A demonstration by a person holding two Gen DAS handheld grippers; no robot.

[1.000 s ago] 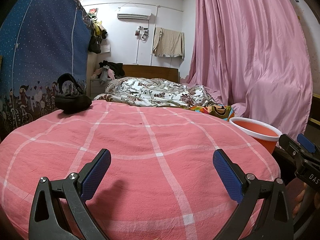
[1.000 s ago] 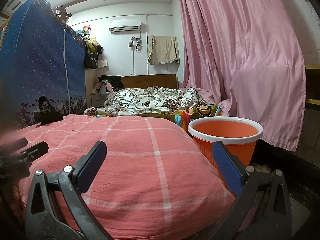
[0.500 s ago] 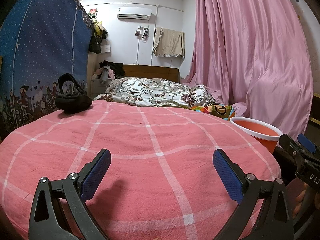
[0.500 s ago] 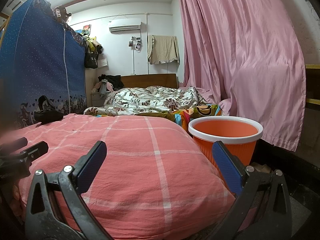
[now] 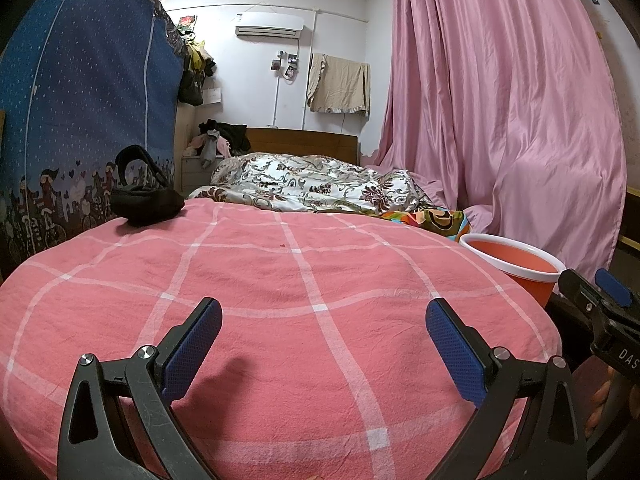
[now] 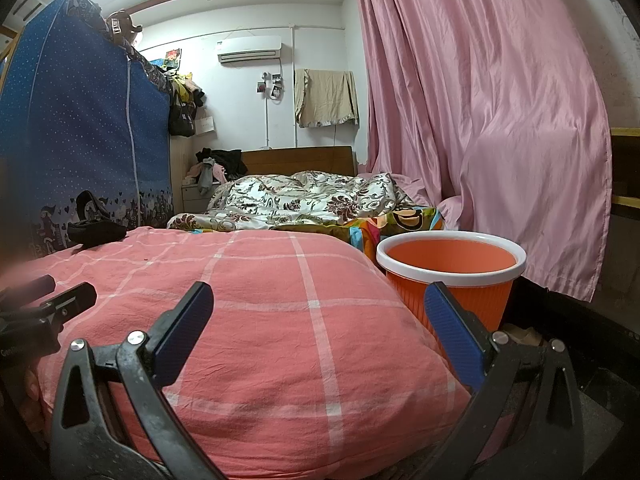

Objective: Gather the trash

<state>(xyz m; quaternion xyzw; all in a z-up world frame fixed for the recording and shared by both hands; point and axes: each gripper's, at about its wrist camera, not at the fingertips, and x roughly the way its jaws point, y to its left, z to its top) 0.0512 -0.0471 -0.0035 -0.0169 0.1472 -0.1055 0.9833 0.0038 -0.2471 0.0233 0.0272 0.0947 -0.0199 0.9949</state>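
Curtain: a pink curtain hangs down the right side of the room in both views; only the right wrist view shows its lower hem, behind the bin.
Wardrobe: a blue fabric wardrobe with a cartoon border stands along the left.
Bedding: a pink checked quilt fills the foreground under both grippers; beyond it lies a floral duvet against a wooden headboard.
Bin: an orange waste bin with a white rim stands just beside the quilt's right edge. The right wrist view shows its ribbed wall and full rim — the left wrist view catches only part of the rim past the quilt's bulge.
Black item: a dark strapped object, perhaps a bag, rests on the quilt's far left near the wardrobe.
Left gripper: blue-padded fingers spread wide, nothing between them, over the quilt.
Right gripper: fingers likewise wide apart and empty, near the bin.
Trash: no clear piece of trash can be made out on the quilt — only a tiny red speck, too small to identify.
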